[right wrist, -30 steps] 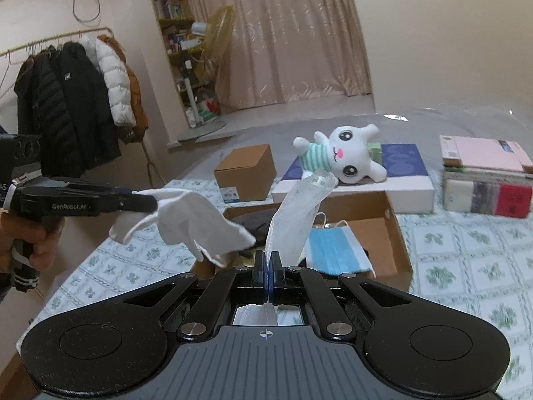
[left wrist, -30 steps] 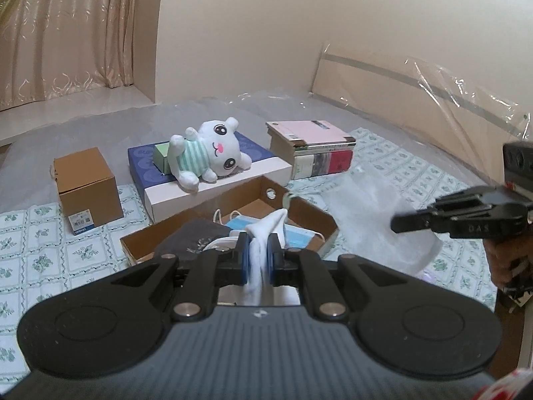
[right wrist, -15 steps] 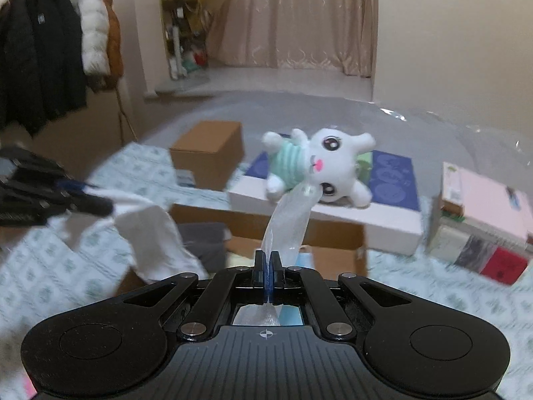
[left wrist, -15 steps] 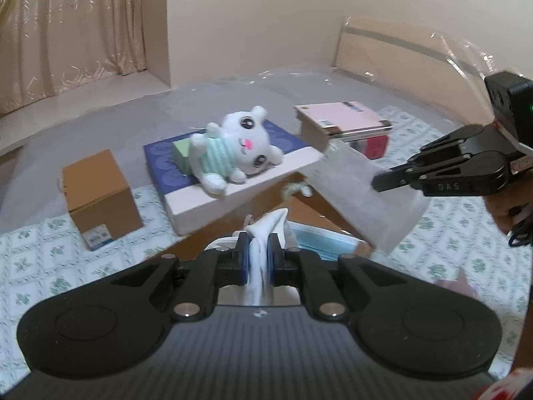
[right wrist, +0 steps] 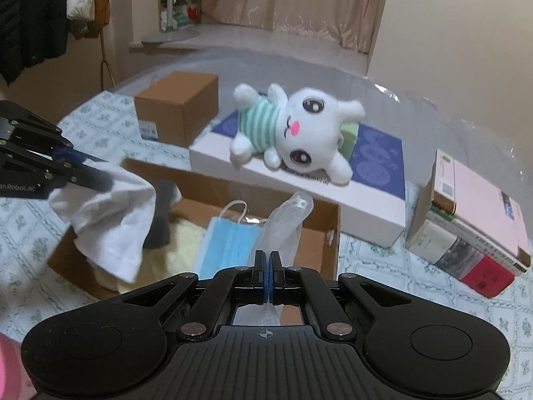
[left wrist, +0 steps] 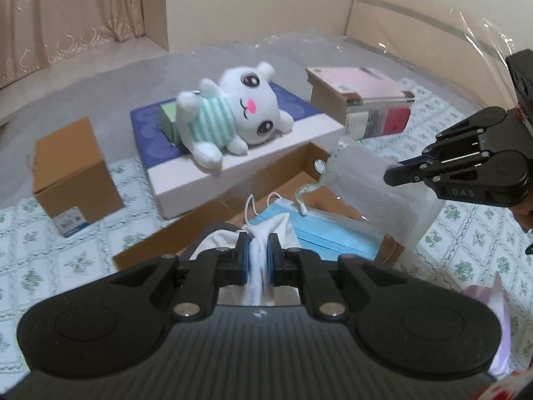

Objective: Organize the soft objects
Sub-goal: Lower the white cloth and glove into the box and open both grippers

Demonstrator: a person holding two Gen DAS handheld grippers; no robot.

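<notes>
My left gripper (left wrist: 259, 250) is shut on a white cloth (left wrist: 266, 233), held over the open cardboard box (left wrist: 309, 156). In the right wrist view the cloth (right wrist: 110, 213) hangs from the left gripper (right wrist: 90, 175) above the box (right wrist: 329, 233). My right gripper (right wrist: 268, 261) is shut on a white packaged mask (right wrist: 286, 230); in the left wrist view it (left wrist: 388, 173) holds the mask (left wrist: 369, 193) over the box's right side. A blue mask (left wrist: 326, 230) lies in the box. A white plush toy (left wrist: 233, 113) lies on a blue-topped box (left wrist: 233, 173).
A closed brown carton (left wrist: 71, 173) stands at left. A stack of books (left wrist: 363, 103) stands at right. In the box lie a dark cloth (right wrist: 163, 213) and a yellow towel (right wrist: 180, 246). A green-patterned sheet (left wrist: 466, 226) covers the surface.
Both grippers moved in closer over the cardboard box, carrying the white cloth and the packaged mask. The right gripper came lower and nearer the box's right side.
</notes>
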